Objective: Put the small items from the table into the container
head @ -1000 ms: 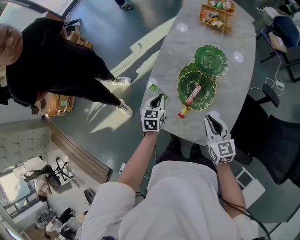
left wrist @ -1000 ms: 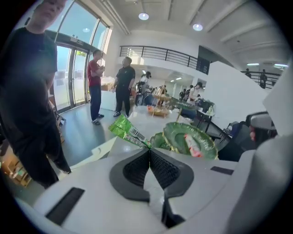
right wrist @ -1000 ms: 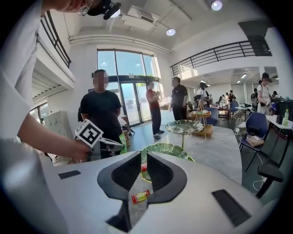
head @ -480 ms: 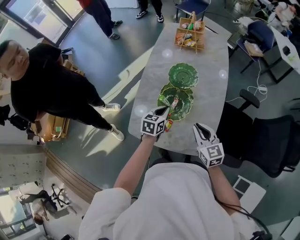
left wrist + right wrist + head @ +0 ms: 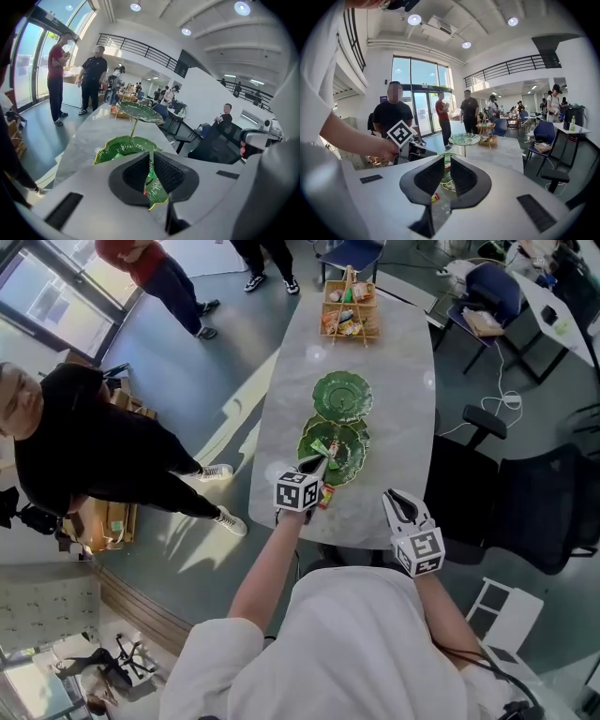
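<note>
A tiered green leaf-shaped dish (image 5: 339, 397) stands mid-table, and its lower leaves (image 5: 345, 457) hold a red wrapper. My left gripper (image 5: 317, 465) hovers at the lower leaf's near edge, shut on a thin green packet (image 5: 323, 448). In the left gripper view the green packet (image 5: 153, 185) hangs pinched between the pads, with the lower leaf (image 5: 123, 146) just beyond. A small red snack (image 5: 325, 495) lies on the table beside the left gripper. My right gripper (image 5: 399, 505) hangs over the table's near edge. Its jaws (image 5: 447, 165) stand a narrow gap apart with nothing between them.
A wooden basket (image 5: 349, 307) of snacks sits at the far end of the marble table (image 5: 403, 381). A black chair (image 5: 525, 512) stands to the right. A person in black (image 5: 84, 451) stands to the left, with others farther off.
My left gripper has carried the green packet from the table's left edge to the lower leaf of the dish. The right gripper rose a little. The head view tilted farther along the table.
</note>
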